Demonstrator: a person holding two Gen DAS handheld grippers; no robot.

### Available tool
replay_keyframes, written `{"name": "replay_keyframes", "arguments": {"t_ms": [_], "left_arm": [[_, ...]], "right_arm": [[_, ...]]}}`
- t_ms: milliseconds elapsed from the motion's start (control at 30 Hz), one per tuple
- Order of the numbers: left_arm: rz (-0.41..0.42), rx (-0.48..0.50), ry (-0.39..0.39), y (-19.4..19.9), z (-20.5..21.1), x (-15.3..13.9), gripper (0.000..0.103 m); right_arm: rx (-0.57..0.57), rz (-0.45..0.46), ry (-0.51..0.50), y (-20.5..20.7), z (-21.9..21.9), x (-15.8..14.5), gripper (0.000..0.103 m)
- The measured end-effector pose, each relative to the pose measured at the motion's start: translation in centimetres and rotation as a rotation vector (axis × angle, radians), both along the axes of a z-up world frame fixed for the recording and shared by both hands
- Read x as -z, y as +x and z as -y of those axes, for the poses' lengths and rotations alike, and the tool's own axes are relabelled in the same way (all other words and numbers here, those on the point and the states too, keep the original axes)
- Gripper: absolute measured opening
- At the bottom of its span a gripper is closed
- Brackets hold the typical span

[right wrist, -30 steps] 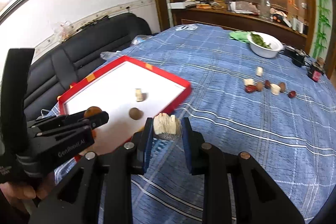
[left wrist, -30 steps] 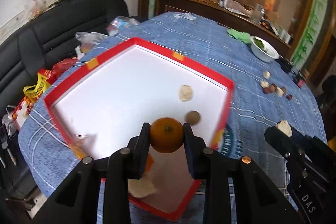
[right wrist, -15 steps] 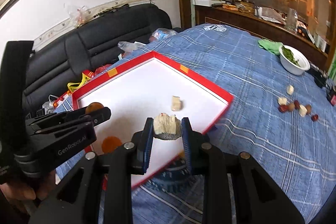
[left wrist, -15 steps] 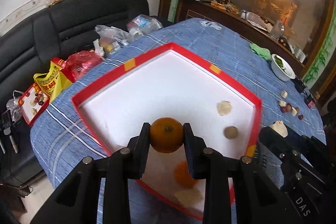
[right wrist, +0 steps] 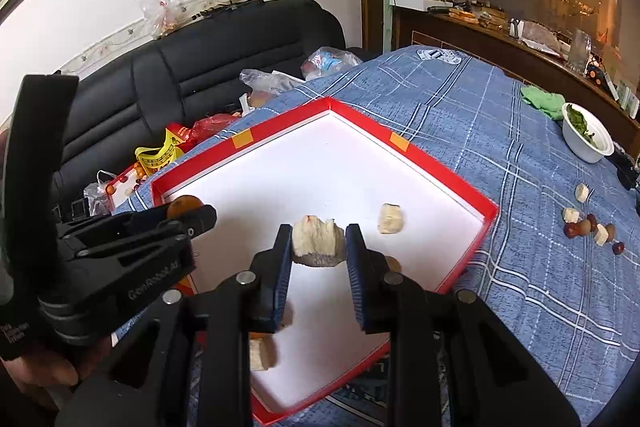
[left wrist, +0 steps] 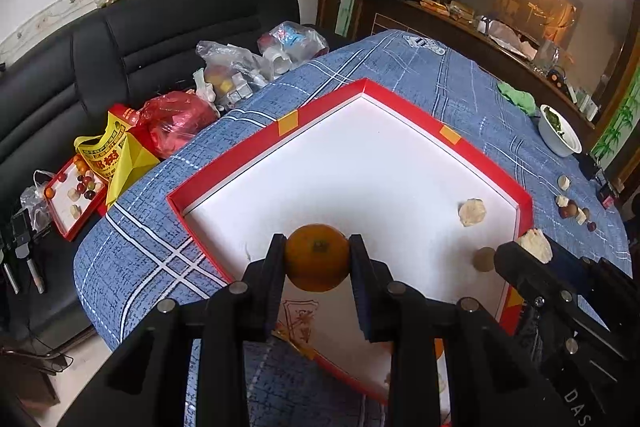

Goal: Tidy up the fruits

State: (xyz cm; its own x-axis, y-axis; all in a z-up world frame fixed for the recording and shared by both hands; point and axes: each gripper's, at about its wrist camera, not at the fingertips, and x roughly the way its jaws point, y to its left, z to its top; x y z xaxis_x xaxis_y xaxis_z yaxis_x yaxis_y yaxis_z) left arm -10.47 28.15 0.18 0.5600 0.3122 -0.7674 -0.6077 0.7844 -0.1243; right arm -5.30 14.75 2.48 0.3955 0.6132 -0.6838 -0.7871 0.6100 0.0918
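Your left gripper [left wrist: 317, 259] is clamped on an orange [left wrist: 317, 256], both pads pressed to its sides, held above the near-left part of the red-rimmed white tray [left wrist: 486, 163]. Your right gripper [right wrist: 318, 247] is closed on a pale, rough fruit chunk [right wrist: 318, 242] (grey underside showing) over the tray's middle. Lying on the tray floor: a pale piece [right wrist: 391, 218] toward the right rim, a small brown round fruit [left wrist: 484, 259] near it, and another pale piece [right wrist: 262, 353] at the near edge. More small fruits [right wrist: 588, 223] sit loose on the blue checked tablecloth [right wrist: 520, 267], well apart from the tray, near a white bowl [right wrist: 588, 141].
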Motion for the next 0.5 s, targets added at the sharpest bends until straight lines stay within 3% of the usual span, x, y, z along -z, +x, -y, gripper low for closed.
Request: {"name": "replay_keyframes", "arguments": {"t_ms": [500], "left_arm": [[-0.043, -0.014, 0.014, 1.3, -0.4, 0.4, 0.029]], "right_arm": [[-0.011, -0.041, 0.036, 0.9, 1.1, 1.4, 0.029]]}}
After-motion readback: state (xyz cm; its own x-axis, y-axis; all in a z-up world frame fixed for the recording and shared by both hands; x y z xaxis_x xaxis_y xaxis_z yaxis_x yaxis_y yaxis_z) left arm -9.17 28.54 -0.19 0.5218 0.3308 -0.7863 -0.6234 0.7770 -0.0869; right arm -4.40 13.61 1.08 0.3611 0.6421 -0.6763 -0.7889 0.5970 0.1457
